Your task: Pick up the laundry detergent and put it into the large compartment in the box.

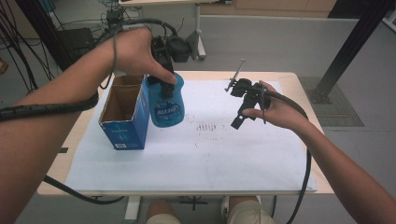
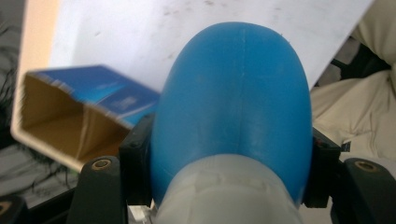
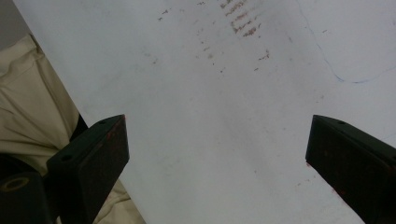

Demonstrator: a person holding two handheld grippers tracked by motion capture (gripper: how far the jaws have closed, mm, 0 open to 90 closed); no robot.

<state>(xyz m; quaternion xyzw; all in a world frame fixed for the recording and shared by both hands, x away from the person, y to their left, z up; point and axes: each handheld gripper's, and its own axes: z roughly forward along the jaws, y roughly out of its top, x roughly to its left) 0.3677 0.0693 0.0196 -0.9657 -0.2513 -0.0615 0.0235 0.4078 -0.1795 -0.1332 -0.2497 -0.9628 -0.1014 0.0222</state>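
The left gripper (image 1: 163,79) is clamping a blue bottle (image 1: 166,105) by its neck, its jaws pressing on either side — the left gripper view is showing the bottle's rounded blue body (image 2: 233,102) bulging out between them, with a pale collar at the base. In the high view the bottle is hanging clear above the white sheet (image 1: 196,158) covering the table (image 1: 299,79), just beside an open blue cardboard box (image 1: 125,112) that is standing upright near the sheet's left edge. The right gripper (image 1: 243,109) is hovering over the right part of the sheet, well apart from the bottle — its jaws are standing wide open with nothing between them, and the right gripper view is looking down on bare sheet with some reddish-brown smudges (image 3: 243,21).
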